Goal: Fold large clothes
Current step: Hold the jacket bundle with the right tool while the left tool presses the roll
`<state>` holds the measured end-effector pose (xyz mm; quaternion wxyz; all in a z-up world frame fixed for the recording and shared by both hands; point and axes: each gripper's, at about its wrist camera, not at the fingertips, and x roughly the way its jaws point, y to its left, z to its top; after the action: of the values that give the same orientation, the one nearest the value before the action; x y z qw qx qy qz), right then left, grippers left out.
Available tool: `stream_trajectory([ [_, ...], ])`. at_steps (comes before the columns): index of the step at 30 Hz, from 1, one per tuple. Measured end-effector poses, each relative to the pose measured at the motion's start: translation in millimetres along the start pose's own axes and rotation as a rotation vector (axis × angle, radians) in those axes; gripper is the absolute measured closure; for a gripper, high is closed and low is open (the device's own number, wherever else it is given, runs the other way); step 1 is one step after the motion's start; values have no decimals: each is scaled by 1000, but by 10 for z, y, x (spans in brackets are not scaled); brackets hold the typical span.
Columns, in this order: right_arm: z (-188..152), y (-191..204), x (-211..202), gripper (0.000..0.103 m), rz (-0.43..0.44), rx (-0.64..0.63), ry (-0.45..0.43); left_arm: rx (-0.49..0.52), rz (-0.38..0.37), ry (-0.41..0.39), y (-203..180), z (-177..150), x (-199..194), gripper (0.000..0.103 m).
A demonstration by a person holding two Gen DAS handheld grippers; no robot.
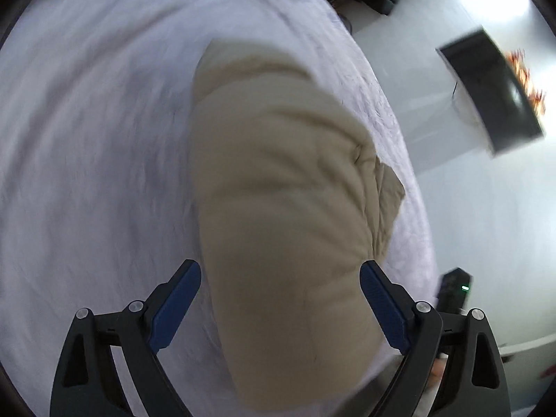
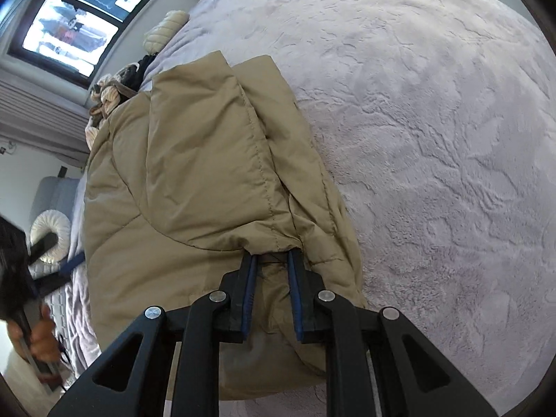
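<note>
The tan padded jacket [image 2: 208,180] lies bundled on the pale fleece blanket [image 2: 434,139]. The right gripper [image 2: 271,260] pinches a gathered edge at the jacket's near end, probably to carry a fold over. The left gripper [image 1: 280,271] hangs above the jacket, fingers spread wide, seemingly ready to take another hold.

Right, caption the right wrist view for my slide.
Right gripper clamped on a bunched fold of a tan puffer jacket lying on a lavender plush blanket.

A lilac fleece bedspread [image 2: 434,121] lies below a bright window [image 2: 80,17].
</note>
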<state>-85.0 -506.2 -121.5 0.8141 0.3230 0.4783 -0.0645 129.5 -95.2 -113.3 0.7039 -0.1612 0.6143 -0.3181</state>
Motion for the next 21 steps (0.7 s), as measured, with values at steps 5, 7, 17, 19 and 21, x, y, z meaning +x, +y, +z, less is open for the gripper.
stream_trajectory([
  [5,77,26,48,85,12,9,18,-218,-188,87,531,-51,318,10],
  [7,101,32,59,85,8,3,24,-223,-228,86,575,-6,415,10],
  [17,191,78,85,84,-3,-14,50,-79,-177,131,402,146,902,0],
  [19,198,81,97,84,-3,-11,54,-67,-156,137,379,161,967,0],
  [21,231,95,97,82,-6,-6,70,-61,-138,135,349,173,987,0],
])
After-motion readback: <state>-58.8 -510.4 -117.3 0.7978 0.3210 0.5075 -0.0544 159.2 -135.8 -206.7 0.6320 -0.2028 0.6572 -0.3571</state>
